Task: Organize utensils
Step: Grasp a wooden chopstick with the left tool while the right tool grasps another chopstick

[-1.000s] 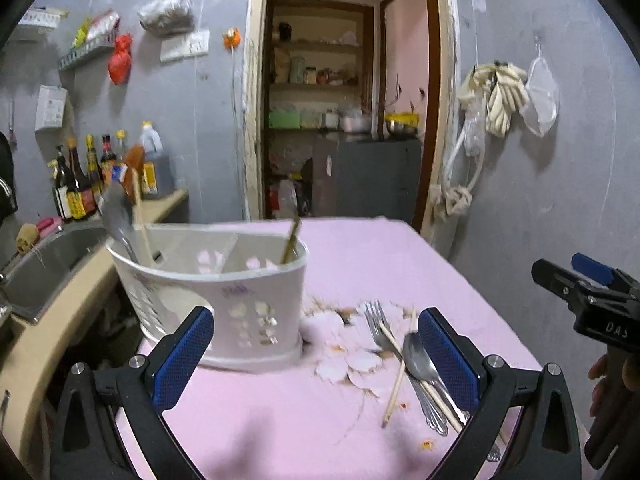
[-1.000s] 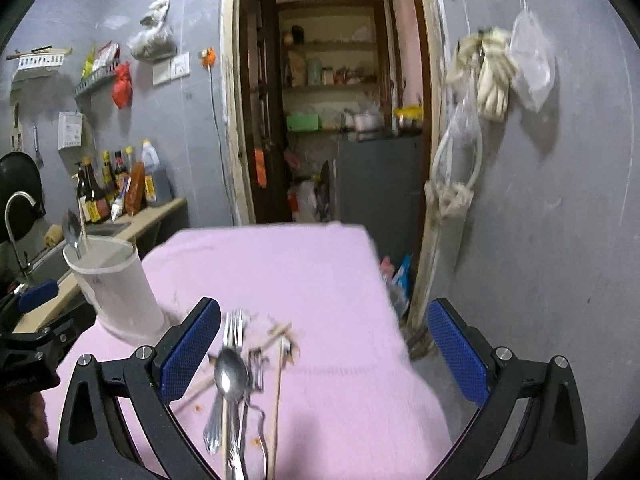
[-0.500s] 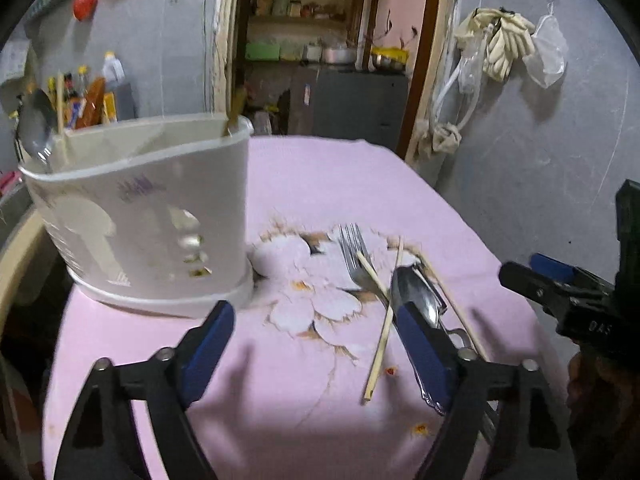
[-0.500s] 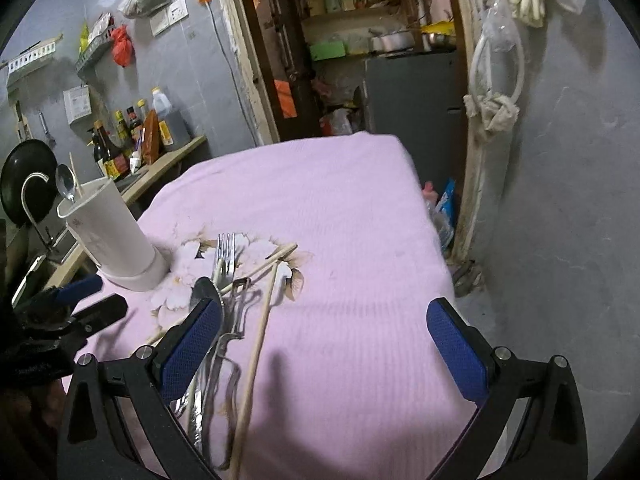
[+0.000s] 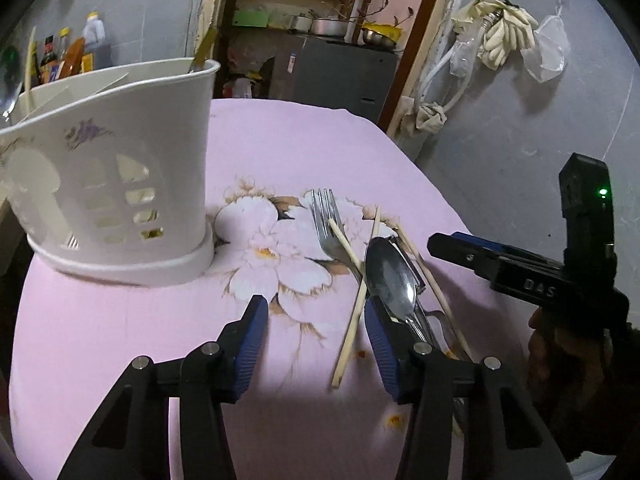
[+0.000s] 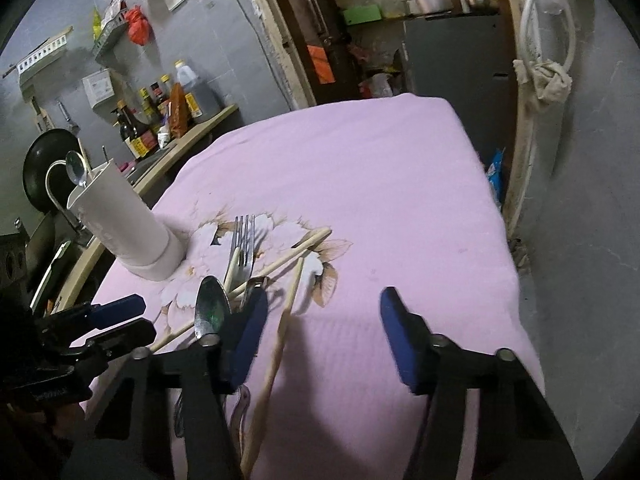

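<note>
On the pink flowered cloth [image 5: 304, 148] lies a pile of utensils: a fork [image 5: 328, 228], a spoon [image 5: 390, 276] and several wooden chopsticks [image 5: 354, 312]. Left of the pile stands a white slotted utensil holder [image 5: 112, 184] with a spoon and chopsticks in it. My left gripper [image 5: 316, 340] hovers low by the pile, its jaws closing, with one chopstick lying between them untouched. My right gripper [image 6: 326, 336] is also closing, a chopstick [image 6: 280, 340] just inside its left pad; the spoon [image 6: 212, 308], fork [image 6: 242, 248] and holder [image 6: 120, 220] sit to its left. Each gripper shows in the other's view: right gripper [image 5: 444, 242], left gripper [image 6: 144, 316].
A counter [image 6: 192, 136] with sauce bottles [image 6: 138, 128] and a sink tap runs along the left of the table. The table's right edge [image 6: 492, 208] drops beside a grey wall with hanging gloves [image 5: 504, 36]. A doorway with shelves [image 5: 320, 4] lies beyond.
Both grippers have dropped toward the table and tipped downward, and the jaws of both have narrowed. The utensil pile and the holder now look closer and larger.
</note>
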The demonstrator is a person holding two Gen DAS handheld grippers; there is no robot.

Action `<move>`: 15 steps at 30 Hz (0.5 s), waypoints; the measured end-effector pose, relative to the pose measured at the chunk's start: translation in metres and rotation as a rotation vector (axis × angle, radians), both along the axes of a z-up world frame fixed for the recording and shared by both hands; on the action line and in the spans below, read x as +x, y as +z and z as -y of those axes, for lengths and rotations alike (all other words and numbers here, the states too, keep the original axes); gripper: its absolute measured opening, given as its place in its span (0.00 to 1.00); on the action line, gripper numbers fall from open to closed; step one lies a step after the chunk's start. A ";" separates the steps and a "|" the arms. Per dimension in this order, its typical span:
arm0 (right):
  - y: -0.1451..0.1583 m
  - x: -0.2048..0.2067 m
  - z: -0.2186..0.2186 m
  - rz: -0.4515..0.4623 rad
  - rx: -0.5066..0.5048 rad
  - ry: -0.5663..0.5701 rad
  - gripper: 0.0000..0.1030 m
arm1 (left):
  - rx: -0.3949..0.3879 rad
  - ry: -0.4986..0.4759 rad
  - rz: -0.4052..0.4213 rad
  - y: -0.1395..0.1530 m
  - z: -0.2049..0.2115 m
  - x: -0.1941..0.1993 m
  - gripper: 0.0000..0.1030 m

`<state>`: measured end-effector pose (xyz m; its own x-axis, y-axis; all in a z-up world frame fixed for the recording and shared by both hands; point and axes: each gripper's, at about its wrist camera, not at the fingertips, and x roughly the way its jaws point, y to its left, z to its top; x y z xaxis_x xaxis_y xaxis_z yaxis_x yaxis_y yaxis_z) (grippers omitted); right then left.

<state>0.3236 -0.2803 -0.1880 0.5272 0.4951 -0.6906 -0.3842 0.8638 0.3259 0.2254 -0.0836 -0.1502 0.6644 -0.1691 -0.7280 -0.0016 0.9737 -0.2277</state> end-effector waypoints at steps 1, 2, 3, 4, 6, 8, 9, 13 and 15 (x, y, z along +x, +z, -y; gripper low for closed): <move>-0.001 0.001 -0.002 -0.006 -0.001 0.007 0.42 | -0.009 0.004 -0.008 0.000 0.000 -0.002 0.47; -0.003 0.001 -0.006 -0.013 -0.004 0.013 0.38 | -0.015 0.007 -0.016 -0.001 -0.002 -0.002 0.47; -0.003 0.002 -0.005 -0.018 -0.006 0.017 0.35 | -0.026 0.014 -0.028 -0.002 -0.002 -0.004 0.44; -0.004 0.002 -0.006 -0.021 -0.009 0.020 0.34 | -0.041 0.017 -0.042 -0.003 -0.002 -0.006 0.42; -0.004 0.003 -0.004 -0.026 -0.008 0.026 0.33 | -0.062 0.024 -0.061 -0.006 -0.002 -0.009 0.41; -0.004 0.004 -0.004 -0.028 -0.007 0.029 0.31 | -0.084 0.031 -0.076 -0.009 -0.001 -0.013 0.40; -0.004 0.004 -0.005 -0.030 -0.006 0.031 0.29 | -0.095 0.032 -0.083 -0.011 -0.001 -0.015 0.38; -0.005 0.005 -0.007 -0.045 -0.002 0.040 0.27 | -0.117 0.029 -0.098 -0.015 0.003 -0.016 0.31; -0.006 0.007 -0.010 -0.052 -0.003 0.052 0.27 | -0.119 0.022 -0.097 -0.015 0.005 -0.014 0.25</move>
<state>0.3309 -0.2702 -0.1939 0.4643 0.5187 -0.7179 -0.4112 0.8442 0.3440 0.2110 -0.0882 -0.1656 0.5966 -0.2443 -0.7645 -0.0498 0.9394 -0.3391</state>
